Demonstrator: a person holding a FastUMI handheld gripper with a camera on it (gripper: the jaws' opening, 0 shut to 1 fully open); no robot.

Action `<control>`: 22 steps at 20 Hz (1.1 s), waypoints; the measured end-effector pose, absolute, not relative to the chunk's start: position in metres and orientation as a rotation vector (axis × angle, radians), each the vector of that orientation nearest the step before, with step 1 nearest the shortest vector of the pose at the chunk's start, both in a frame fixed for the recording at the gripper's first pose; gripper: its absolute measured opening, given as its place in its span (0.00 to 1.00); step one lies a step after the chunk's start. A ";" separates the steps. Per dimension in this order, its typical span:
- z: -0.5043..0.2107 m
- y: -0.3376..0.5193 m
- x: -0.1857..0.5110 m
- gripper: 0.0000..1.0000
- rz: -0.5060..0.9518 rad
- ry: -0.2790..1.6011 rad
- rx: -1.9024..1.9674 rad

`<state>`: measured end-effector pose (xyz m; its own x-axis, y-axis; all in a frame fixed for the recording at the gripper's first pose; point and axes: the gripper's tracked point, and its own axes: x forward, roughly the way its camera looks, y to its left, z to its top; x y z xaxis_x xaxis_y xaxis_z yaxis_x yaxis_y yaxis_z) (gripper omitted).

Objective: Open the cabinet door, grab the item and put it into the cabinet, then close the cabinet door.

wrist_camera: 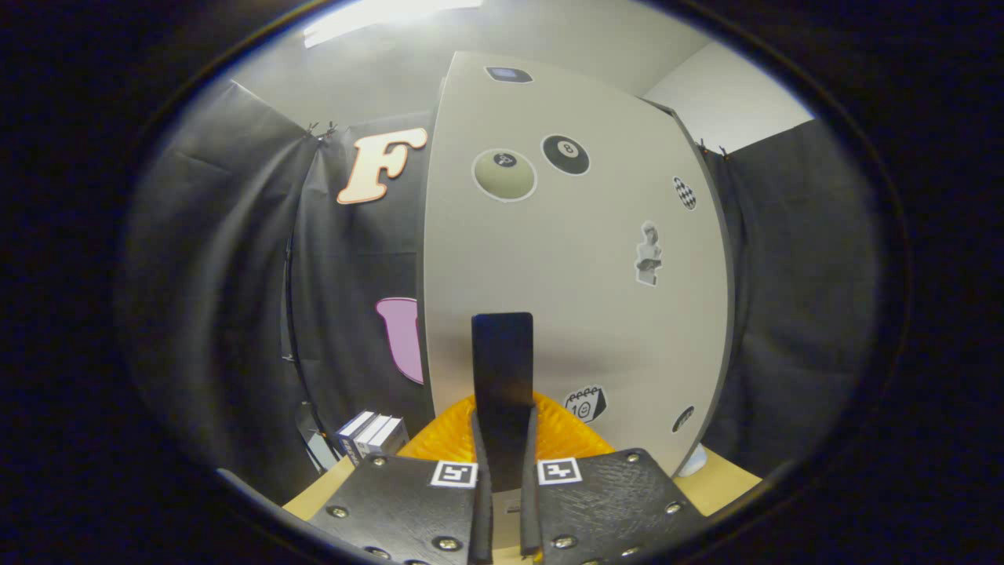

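The cabinet door (572, 314) is a tall pale grey panel with several stickers, and it stands right in front of me. A flat black handle (502, 361) rises upright on the door's lower part. My gripper (503, 439) is shut on this handle, with one ribbed finger pressing each side of it. The door's right edge (725, 314) shows as a thin dark strip, and a white cabinet panel (729, 98) lies behind it at the top. I cannot tell how far the door stands open. The cabinet's inside is hidden.
A wooden tabletop (321, 490) runs under the fingers. Small white and dark boxes (372, 435) stand on it left of the door, against the black cloth wall. A pale rounded thing (694, 463) peeks out at the door's lower right corner.
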<state>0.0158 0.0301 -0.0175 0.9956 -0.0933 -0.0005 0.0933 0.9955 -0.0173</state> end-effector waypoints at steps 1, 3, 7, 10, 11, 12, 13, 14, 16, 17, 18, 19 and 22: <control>-0.017 0.028 0.009 0.14 -0.095 0.003 -0.014; -0.015 0.020 -0.006 0.13 -0.099 0.002 -0.016; -0.013 0.003 -0.039 0.13 -0.104 0.003 -0.002; -0.010 -0.010 -0.060 0.13 -0.130 0.003 -0.016; -0.009 -0.016 -0.069 0.13 -0.134 0.005 0.002; -0.008 -0.020 -0.074 0.13 -0.138 0.007 0.021; -0.008 -0.026 -0.082 0.13 -0.146 0.006 0.040; -0.006 -0.033 -0.089 0.13 -0.157 0.005 0.044; -0.006 -0.045 -0.104 0.13 -0.180 0.005 0.030; -0.006 -0.050 -0.108 0.13 -0.187 0.007 0.029; -0.005 -0.055 -0.113 0.13 -0.192 0.010 0.037; -0.004 -0.061 -0.119 0.13 -0.194 0.015 0.046; -0.002 -0.081 -0.136 0.12 -0.216 0.027 0.057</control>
